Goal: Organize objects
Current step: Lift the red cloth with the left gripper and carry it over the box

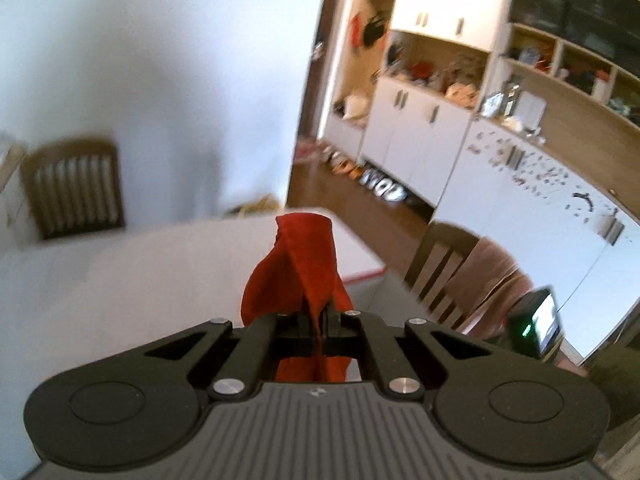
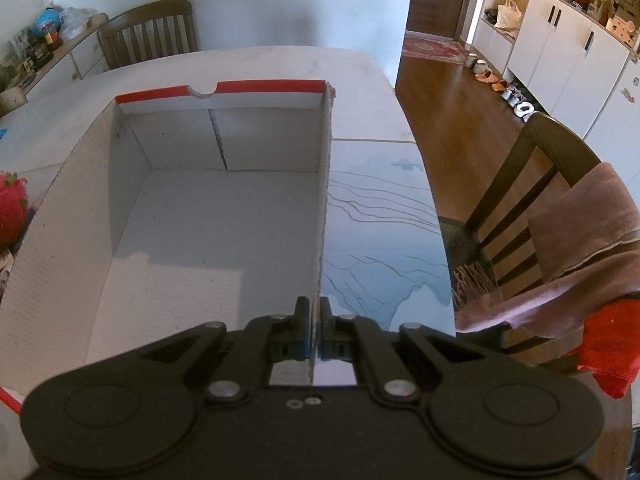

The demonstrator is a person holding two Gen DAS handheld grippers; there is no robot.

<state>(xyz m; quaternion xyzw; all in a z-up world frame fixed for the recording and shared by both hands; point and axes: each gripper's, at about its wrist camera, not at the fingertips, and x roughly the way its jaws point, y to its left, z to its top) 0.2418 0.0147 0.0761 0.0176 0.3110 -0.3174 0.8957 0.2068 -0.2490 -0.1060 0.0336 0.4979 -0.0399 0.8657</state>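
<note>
1. Pinching a red cloth (image 1: 298,268), the left gripper (image 1: 319,322) is held above the white table (image 1: 120,272), the fabric bunched upward between its fingers.
2. The right wall of the open cardboard box (image 2: 326,200) is clamped by the right gripper (image 2: 315,316); the box is seen resting on the table.

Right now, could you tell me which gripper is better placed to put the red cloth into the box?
Left, probably: the left gripper is shut on the red cloth, while the right gripper is pinching the box wall.
</note>
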